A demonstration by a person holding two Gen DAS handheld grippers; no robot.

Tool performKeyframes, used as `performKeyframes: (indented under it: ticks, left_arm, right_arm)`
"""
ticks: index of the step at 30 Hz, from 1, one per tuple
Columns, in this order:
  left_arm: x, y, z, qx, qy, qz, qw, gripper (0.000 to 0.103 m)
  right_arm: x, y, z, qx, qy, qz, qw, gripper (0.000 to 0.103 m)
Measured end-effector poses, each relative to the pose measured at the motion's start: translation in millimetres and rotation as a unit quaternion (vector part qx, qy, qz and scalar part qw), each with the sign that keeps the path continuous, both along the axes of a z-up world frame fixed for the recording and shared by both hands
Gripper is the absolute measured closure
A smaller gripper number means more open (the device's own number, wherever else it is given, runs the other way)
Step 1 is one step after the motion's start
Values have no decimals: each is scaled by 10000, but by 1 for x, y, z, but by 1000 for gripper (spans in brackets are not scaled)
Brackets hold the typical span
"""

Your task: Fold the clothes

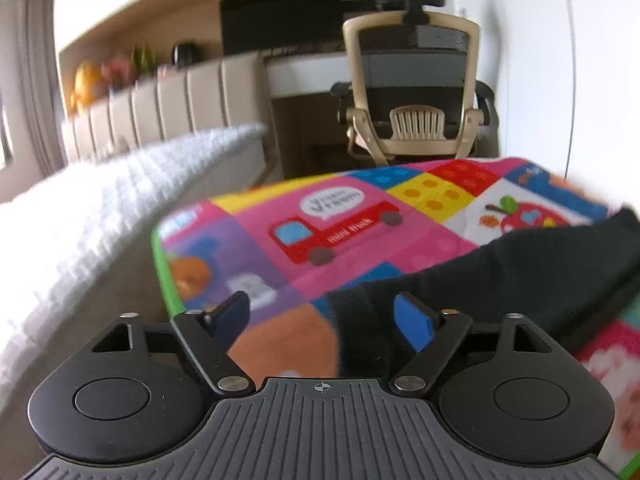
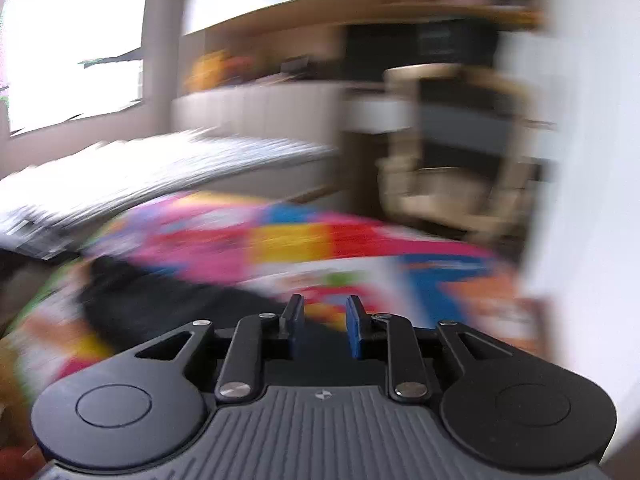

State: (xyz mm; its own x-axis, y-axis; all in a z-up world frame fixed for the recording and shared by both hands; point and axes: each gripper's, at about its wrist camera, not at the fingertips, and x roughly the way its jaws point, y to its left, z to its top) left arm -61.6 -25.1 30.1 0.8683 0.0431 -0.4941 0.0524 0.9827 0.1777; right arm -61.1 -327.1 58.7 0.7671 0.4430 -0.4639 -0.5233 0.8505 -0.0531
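Looking along both grippers, we see this:

Left gripper: tilted down toward the mat, rolled slightly so its left finger sits higher than the right one; jaws spread wide, blue pads well apart.
Between the left pads: we see the near end of the black garment lying in the gap, but neither pad presses on it.
Garment: dark cloth stretched across the mat from about 6 o'clock out to 3 o'clock in the left view; in the right view it is a dark smear at 9 o'clock of the fingers, too blurred for us to tell its shape.
Mat: bright play mat with a red truck and coloured blocks, flat under the garment.
Right gripper: pointed down and forward over the mat; pads close together with a narrow gap, and nothing shows between them. The scene around it is streaked by motion blur.
Bed: white quilt at 9 to 10 o'clock of the left gripper, just beside the mat's green edge.
Chair: office chair at 12 to 1 o'clock, beyond the mat, its back toward us.
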Motion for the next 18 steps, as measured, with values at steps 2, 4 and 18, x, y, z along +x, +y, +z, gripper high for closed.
performKeyframes:
  ticks: [2,4,18]
  left_arm:
    - [-9,1,3,252,-102,-61,9996,12]
    - [-19,3,3,389,-150,-113,9991,10]
    - [-39,8,-18,874,-46,-556,9946,10]
  right_arm:
    - [-4,38,-12,-280,-55,613,9977,82]
    - [-9,75,-24,-560,-109,1223,9909,82]
    - [-8,137,-55,-1440,-552,1628,9745,97]
